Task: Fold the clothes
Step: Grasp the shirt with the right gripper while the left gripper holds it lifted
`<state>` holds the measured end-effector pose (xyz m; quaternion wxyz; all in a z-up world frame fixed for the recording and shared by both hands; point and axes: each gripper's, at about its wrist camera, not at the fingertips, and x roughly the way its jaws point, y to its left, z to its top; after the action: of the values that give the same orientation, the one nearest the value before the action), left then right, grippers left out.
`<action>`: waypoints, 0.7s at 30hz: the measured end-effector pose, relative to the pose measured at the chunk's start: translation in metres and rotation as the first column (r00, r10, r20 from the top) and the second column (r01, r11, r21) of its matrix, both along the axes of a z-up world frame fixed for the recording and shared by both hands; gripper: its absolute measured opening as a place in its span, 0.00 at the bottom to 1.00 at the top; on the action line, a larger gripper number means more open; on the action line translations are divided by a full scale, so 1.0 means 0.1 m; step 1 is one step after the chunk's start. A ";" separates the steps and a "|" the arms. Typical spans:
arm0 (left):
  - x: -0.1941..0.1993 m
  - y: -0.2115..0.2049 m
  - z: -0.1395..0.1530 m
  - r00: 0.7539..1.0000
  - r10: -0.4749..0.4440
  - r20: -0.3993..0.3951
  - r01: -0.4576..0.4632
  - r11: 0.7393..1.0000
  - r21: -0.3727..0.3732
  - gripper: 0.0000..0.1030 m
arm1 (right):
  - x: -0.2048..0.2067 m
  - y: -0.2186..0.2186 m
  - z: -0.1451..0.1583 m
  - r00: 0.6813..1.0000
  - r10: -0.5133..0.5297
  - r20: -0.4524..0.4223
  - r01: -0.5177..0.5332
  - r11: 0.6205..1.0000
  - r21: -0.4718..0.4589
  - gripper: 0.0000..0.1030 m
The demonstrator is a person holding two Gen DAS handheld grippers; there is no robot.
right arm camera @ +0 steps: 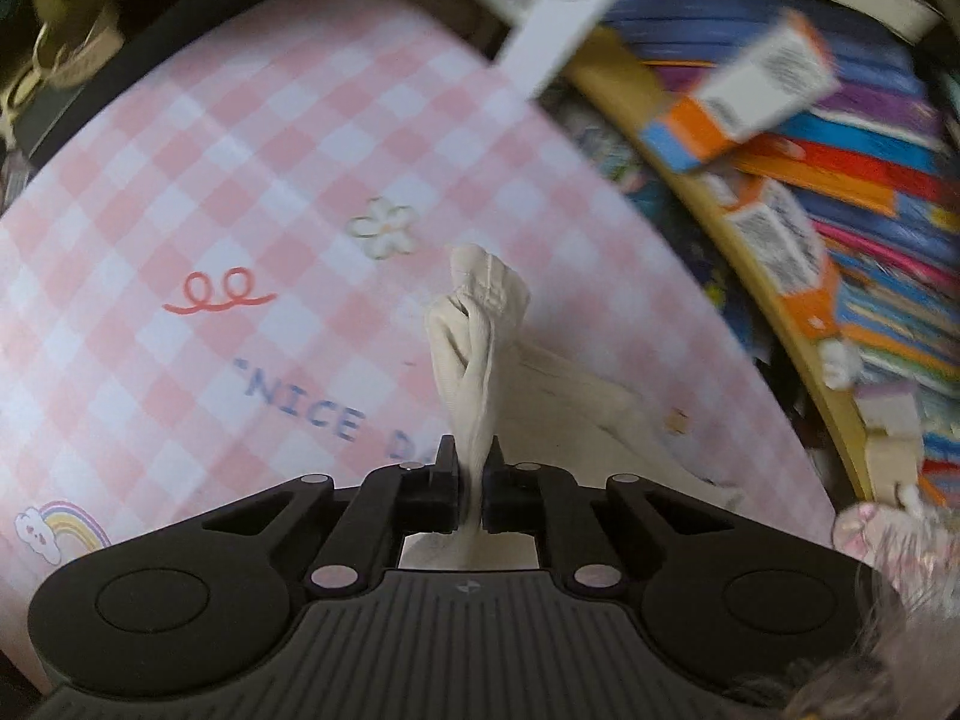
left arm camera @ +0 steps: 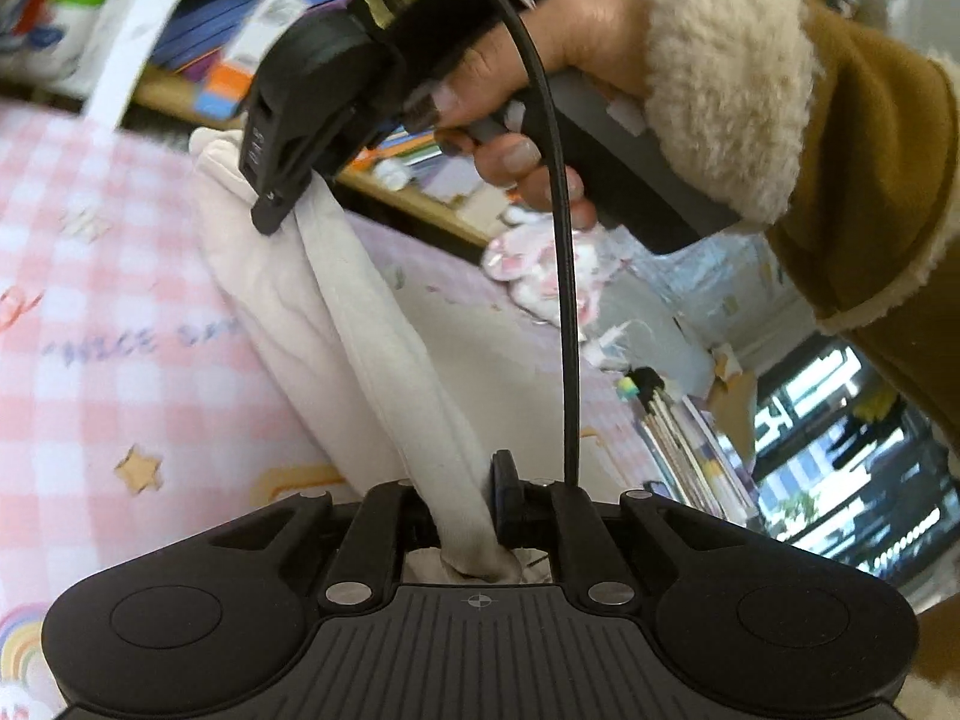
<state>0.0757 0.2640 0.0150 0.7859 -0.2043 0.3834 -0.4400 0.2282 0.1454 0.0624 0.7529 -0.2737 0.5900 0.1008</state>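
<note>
A cream-white garment is stretched between both grippers above a pink checked cloth. My left gripper is shut on one bunched end of it. My right gripper shows in the left wrist view, held by a hand in a fleece cuff, shut on the other end. In the right wrist view my right gripper is shut on the garment, which sticks up past the fingertips in a crumpled wad and trails down to the right onto the pink checked cloth.
A wooden shelf edge with stacked colourful books and boxes borders the cloth on the far side. A pink and white plush toy lies by the edge. A white strip hangs overhead. A window is at right.
</note>
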 end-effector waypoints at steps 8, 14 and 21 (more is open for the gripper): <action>-0.06 -0.40 0.19 0.996 -0.056 0.072 0.055 0.998 0.014 0.09 | -0.04 -0.78 0.38 0.993 -0.098 0.071 0.092 0.992 0.092 0.06; -0.15 -0.80 0.21 0.993 -0.073 0.096 0.068 0.996 0.057 0.09 | -0.17 -1.26 0.51 0.987 -0.123 0.101 0.106 0.982 0.159 0.06; -0.25 -1.43 0.15 0.993 -0.036 0.110 0.021 0.990 0.140 0.09 | -0.25 -1.95 0.50 0.987 -0.095 0.126 0.060 0.965 0.256 0.06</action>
<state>0.0511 0.1211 0.0304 0.8121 -0.1187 0.3712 -0.4342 0.2031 -0.0498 0.1126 0.8236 -0.1593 0.5295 0.1261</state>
